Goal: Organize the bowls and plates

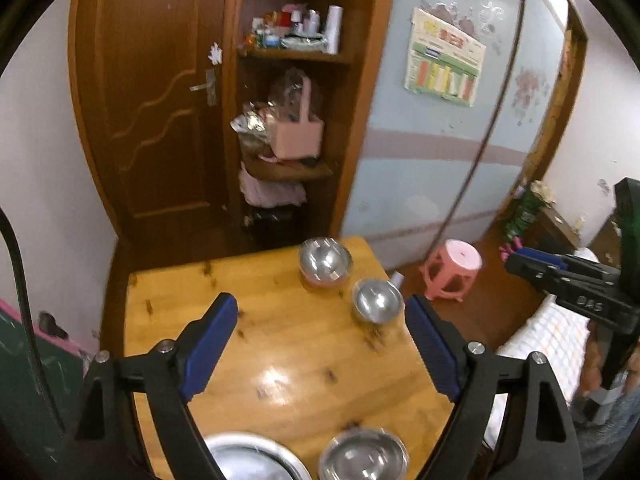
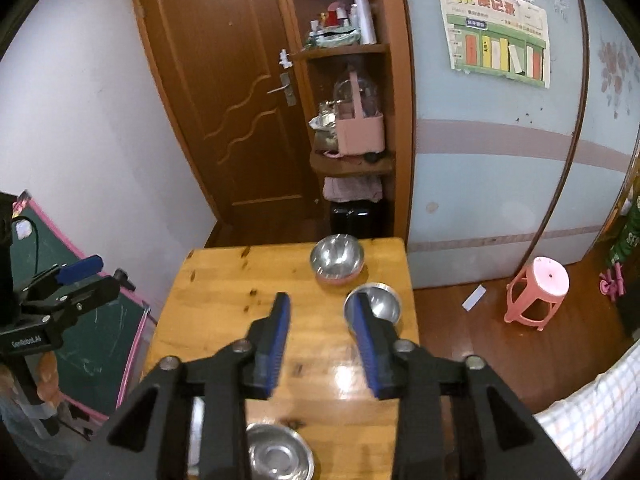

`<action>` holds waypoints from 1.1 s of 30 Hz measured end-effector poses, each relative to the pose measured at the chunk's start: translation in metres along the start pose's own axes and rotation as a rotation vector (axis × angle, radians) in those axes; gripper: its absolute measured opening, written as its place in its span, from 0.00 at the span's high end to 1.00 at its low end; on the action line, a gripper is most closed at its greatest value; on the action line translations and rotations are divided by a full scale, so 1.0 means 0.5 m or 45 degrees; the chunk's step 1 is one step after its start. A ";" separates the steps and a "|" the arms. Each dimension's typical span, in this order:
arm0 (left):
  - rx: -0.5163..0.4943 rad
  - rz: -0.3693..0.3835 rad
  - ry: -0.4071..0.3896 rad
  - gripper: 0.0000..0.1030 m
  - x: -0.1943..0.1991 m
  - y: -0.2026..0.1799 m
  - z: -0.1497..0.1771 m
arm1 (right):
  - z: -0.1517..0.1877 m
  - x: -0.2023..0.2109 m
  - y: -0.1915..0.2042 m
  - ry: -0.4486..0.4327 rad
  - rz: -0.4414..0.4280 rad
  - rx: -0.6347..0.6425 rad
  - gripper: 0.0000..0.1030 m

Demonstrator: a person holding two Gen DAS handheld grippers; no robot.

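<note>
Bowls remain scattered: a far bowl [image 1: 325, 260] on a pink plate [image 1: 320, 282], another bowl [image 1: 376, 301] just nearer on the counter [image 1: 280, 360]. Both my left gripper [image 1: 320, 344] and right gripper [image 2: 322, 344] hang spread, empty. I should descend squarely on one rim.

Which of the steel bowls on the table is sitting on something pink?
The far bowl near the table's back edge: a pink rim shows beneath it. The other bowls rest directly on the wood.
</note>
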State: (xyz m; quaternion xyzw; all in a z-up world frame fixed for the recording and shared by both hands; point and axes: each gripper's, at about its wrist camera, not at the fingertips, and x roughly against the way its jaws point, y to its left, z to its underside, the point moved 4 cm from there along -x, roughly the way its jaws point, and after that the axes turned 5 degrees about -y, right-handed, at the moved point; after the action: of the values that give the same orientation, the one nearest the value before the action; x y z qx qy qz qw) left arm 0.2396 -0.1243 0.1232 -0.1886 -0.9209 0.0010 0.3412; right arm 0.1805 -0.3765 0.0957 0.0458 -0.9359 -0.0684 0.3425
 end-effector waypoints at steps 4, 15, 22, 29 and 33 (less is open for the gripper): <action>0.041 -0.031 0.036 0.17 -0.102 0.024 -0.045 | -0.052 -0.075 -0.045 0.039 0.037 -0.008 0.62; 0.184 -0.065 0.300 0.17 -0.543 0.098 0.013 | -0.083 -0.394 -0.135 0.212 0.020 -0.050 0.62; 0.261 -0.096 0.425 0.18 -0.749 0.124 0.108 | -0.039 -0.607 -0.150 0.362 -0.014 -0.109 0.62; 0.409 -0.046 0.465 0.19 -0.862 0.129 0.158 | 0.025 -0.771 -0.171 0.496 0.010 -0.179 0.62; 0.422 -0.027 0.495 0.26 -0.901 0.121 0.182 | 0.060 -0.814 -0.182 0.545 0.003 -0.222 0.62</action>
State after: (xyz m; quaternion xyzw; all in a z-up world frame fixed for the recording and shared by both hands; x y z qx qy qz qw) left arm 0.5168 -0.2135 -0.2376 -0.1170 -0.8272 0.1120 0.5380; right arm 0.4744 -0.4094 -0.1998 0.0285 -0.8325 -0.1375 0.5359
